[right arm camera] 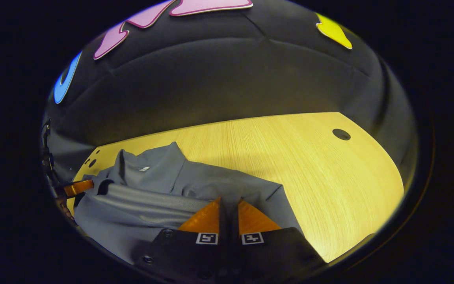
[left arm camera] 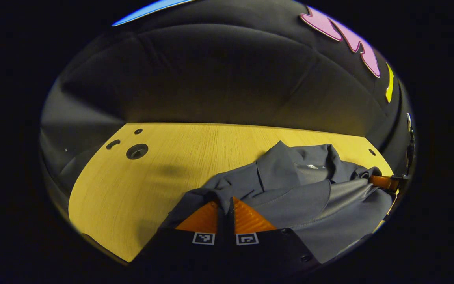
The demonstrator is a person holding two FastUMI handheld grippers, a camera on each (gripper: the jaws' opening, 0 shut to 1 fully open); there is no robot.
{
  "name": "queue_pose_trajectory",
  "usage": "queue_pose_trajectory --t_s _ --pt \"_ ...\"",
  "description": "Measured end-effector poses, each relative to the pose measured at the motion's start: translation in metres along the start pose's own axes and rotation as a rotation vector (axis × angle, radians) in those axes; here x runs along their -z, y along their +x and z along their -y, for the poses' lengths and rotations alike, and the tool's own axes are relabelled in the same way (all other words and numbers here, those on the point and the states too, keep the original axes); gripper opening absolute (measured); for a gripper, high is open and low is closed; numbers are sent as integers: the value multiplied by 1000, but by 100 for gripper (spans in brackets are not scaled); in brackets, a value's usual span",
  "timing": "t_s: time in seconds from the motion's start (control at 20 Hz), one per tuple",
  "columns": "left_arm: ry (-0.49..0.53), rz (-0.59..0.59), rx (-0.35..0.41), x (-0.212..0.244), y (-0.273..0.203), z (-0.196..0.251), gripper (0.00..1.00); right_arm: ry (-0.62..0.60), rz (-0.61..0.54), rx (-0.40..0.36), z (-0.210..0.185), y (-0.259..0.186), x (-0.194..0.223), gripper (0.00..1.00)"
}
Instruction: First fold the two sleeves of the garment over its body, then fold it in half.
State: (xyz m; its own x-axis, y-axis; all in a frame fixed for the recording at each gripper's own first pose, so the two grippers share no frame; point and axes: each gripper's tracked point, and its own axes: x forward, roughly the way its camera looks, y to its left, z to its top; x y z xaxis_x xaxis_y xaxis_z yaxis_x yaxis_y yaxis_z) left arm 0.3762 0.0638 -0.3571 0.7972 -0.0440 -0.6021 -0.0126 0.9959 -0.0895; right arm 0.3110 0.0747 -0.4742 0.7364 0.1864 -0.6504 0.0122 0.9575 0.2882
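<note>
1. Two claws are engaged with one grey garment (left arm camera: pixel 302 189) lying on the wooden surface (left arm camera: pixel 140 185).
2. Left claw (left arm camera: pixel 225 201): fingers drawn together, clamped on a bunched fold of the garment's edge; cloth sits pinched in the narrow gap between the tips.
3. Right claw (right arm camera: pixel 229 202): fingers likewise together, clamped on a fold of the same garment (right arm camera: pixel 164 189) at its near edge.
4. Left gripper view: the garment occupies the near right part of the surface, collar toward the far side, a layer folded over the body.
5. Right gripper view: the garment lies at the near left of the surface (right arm camera: pixel 313 173); the left claw (right arm camera: pixel 78 187) shows at the garment's far left edge.
6. Surface holes (left arm camera: pixel 136 151) sit at the far left, well apart from the garment.
</note>
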Motion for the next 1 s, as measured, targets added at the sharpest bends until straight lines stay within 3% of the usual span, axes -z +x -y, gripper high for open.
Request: queue_pose_trajectory --t_s 0.2,0.25,0.3,0.35,0.45,0.5,0.55,0.6,0.7,0.75,1.0 --pt "50 4 -3 -4 -8 1 14 21 -9 19 2 -5 -2 15" --pt "53 0 -6 -5 -9 1 25 15 -7 27 3 -8 -4 18" --pt "57 -2 -13 -4 -12 0 30 6 -4 36 5 -13 -6 20" --pt "58 -3 -18 -4 -15 -1 46 -7 -7 55 8 -16 -6 27" --pt "56 9 -23 -5 -24 -2 58 -17 -1 55 8 -23 -9 48" --pt "53 20 -25 -4 -28 -3 65 -21 7 59 8 -26 -11 54" --pt "46 34 -26 -4 -35 -3 75 -24 16 60 9 -33 -14 49" --pt "42 49 -18 -6 -42 -1 80 -27 29 62 10 -37 -18 62" --pt "35 83 -22 -9 -54 -3 92 -28 48 64 11 -50 -25 70" --pt "21 103 -16 -12 -61 -2 93 -23 64 60 10 -59 -29 82" --pt "-40 195 11 -29 -115 4 95 -7 146 55 5 -114 -43 86"
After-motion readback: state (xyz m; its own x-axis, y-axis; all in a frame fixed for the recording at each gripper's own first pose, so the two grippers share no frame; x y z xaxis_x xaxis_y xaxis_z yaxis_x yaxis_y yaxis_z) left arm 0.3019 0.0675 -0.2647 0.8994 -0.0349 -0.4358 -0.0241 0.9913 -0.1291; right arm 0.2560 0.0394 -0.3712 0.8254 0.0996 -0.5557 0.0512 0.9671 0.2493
